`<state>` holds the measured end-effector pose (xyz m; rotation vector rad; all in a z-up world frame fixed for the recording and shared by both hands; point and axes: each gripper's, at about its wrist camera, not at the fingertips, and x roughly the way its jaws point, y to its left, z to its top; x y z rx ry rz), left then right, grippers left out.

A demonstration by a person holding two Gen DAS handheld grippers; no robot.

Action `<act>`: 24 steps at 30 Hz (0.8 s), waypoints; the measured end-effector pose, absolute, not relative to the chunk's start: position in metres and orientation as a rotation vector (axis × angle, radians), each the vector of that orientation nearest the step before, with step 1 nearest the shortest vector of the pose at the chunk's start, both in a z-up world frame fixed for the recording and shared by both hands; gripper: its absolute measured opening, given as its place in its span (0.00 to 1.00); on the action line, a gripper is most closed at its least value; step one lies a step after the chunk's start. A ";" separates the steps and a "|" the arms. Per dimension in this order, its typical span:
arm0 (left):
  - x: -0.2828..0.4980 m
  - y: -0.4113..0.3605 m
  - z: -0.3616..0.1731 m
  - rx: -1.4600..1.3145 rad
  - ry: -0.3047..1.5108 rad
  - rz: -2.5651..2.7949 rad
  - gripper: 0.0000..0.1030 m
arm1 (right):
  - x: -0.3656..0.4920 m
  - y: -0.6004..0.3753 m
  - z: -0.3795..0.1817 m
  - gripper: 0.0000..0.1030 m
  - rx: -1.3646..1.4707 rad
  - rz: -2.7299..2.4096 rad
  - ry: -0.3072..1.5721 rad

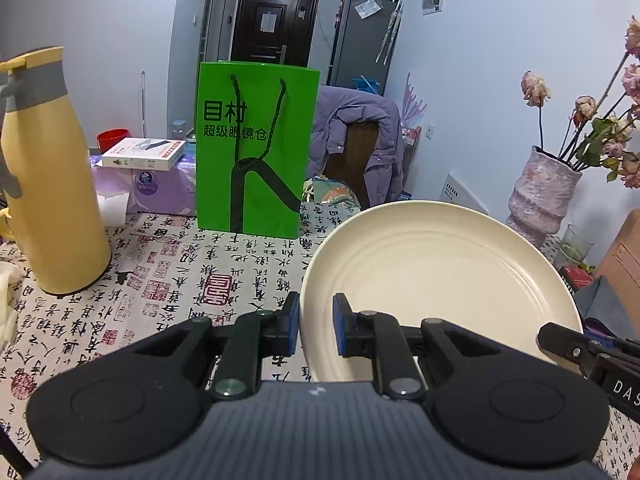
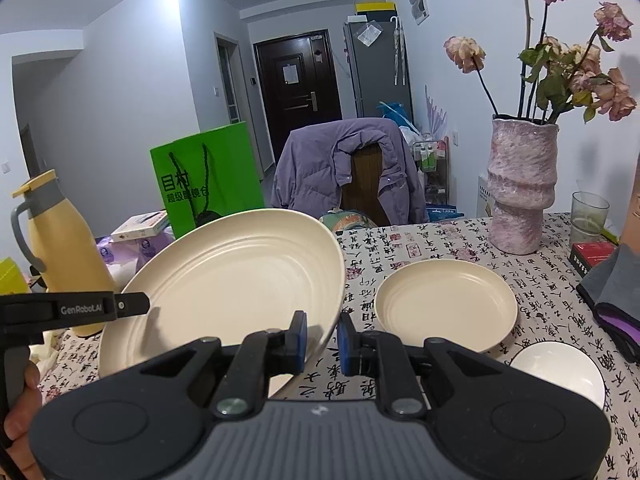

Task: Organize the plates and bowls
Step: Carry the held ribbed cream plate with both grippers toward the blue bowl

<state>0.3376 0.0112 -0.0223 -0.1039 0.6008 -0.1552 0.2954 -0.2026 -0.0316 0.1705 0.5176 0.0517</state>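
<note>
in the left wrist view the left gripper (image 1: 316, 322) has its blue pads nearly together, clamped on the near left rim of a large cream plate (image 1: 436, 272). the plate stretches ahead and to the right of the fingers, tilted up off the tablecloth (image 1: 160, 264). at its far right edge the tip of the right gripper (image 1: 560, 340) reaches in and meets the rim. ahead of the left fingers stands a green paper bag (image 1: 256, 148), and well off to their left a yellow flask (image 1: 48, 176). a pink vase (image 1: 540, 196) with dried roses sits beyond the plate on the right.

in the right wrist view the right gripper (image 2: 322, 340) is likewise narrowed to a thin gap, pinching the plate's (image 2: 228, 280) lower right rim — the plate spreads up and left of the fingers, clear of the table. across it, on the left, the left gripper's (image 2: 132, 305) black finger touches the opposite rim, with a hand (image 2: 20, 412) on the handle below. just right of the fingers a smaller cream plate (image 2: 446, 304) lies flat on the cloth (image 2: 420, 240), and nearer, beside the right finger, part of a white dish (image 2: 560, 372) shows.
</note>
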 end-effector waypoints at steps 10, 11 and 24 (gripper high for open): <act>0.310 0.011 -0.013 -0.091 0.592 -0.148 0.16 | 0.269 -0.205 -0.024 0.15 0.184 0.063 0.496; 0.307 0.011 -0.012 -0.090 0.591 -0.147 0.16 | 0.266 -0.205 -0.024 0.15 0.185 0.064 0.493; 0.275 0.013 -0.007 -0.088 0.592 -0.136 0.16 | 0.239 -0.206 -0.021 0.15 0.200 0.081 0.481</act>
